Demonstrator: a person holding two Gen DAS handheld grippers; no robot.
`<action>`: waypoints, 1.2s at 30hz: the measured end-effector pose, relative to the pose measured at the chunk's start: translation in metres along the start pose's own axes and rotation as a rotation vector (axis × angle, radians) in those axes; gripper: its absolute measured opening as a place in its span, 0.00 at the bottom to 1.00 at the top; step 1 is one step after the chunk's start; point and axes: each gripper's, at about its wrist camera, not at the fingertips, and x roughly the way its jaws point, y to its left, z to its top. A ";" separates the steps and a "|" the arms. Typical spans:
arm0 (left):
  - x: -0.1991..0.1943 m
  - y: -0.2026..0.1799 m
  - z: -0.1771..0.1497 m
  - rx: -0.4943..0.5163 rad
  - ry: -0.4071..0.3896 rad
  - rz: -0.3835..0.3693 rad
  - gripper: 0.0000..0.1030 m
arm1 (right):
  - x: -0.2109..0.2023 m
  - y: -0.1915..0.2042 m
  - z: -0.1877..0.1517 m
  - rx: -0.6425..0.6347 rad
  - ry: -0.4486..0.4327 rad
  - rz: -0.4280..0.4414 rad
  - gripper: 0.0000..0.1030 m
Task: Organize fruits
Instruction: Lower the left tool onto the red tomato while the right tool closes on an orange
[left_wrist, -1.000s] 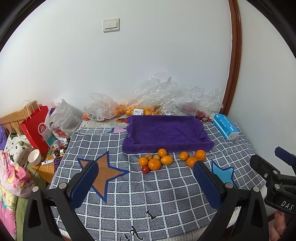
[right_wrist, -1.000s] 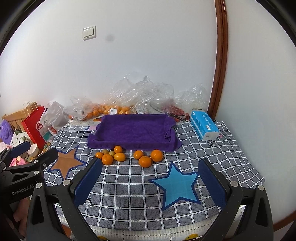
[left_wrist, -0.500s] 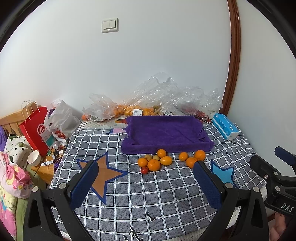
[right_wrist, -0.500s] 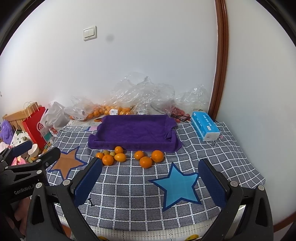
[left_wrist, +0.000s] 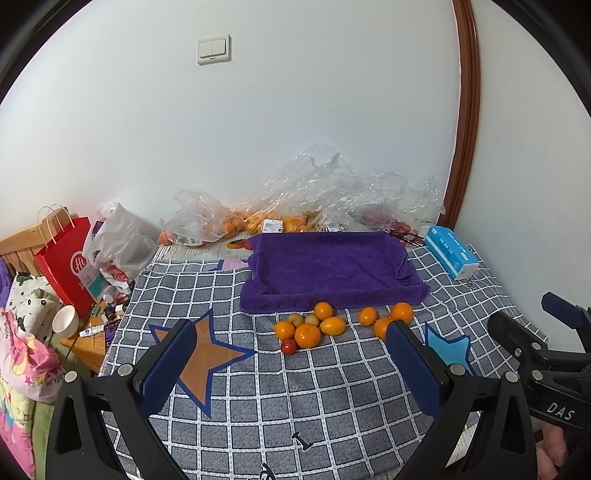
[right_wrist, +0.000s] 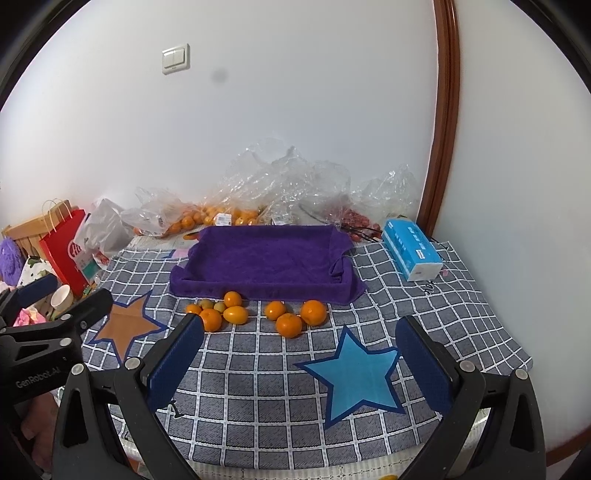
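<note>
Your left claw (left_wrist: 291, 363) is wide open and holds nothing, and your right claw (right_wrist: 301, 354) is the same. The fruits (left_wrist: 308, 330) are round and can roll, so if you bump one with a pad (left_wrist: 168, 363) as you come down, I think it may roll away or knock the ones touching it. Squeeze too hard and a soft one may squash. The fruits lie ahead of both claws on the checked cloth (left_wrist: 332, 406), just before the purple tray (left_wrist: 332, 266). One bunch lies ahead of your left claw, with a tiny red one (left_wrist: 288, 346) nearest you. Three more (right_wrist: 295, 317) lie ahead of your right claw. They are mostly orange and shiny, some big, some small, and two look greenish. The tray has no fruit in it yet.
</note>
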 end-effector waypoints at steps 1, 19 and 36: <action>0.001 0.000 0.000 0.000 0.000 -0.001 1.00 | 0.003 0.000 0.000 0.004 0.002 0.000 0.99; 0.081 0.015 0.005 -0.020 0.095 0.016 0.99 | 0.091 -0.012 -0.006 0.010 0.102 -0.053 0.99; 0.163 0.046 -0.011 -0.052 0.231 0.035 0.91 | 0.178 -0.042 -0.036 0.107 0.232 0.009 0.85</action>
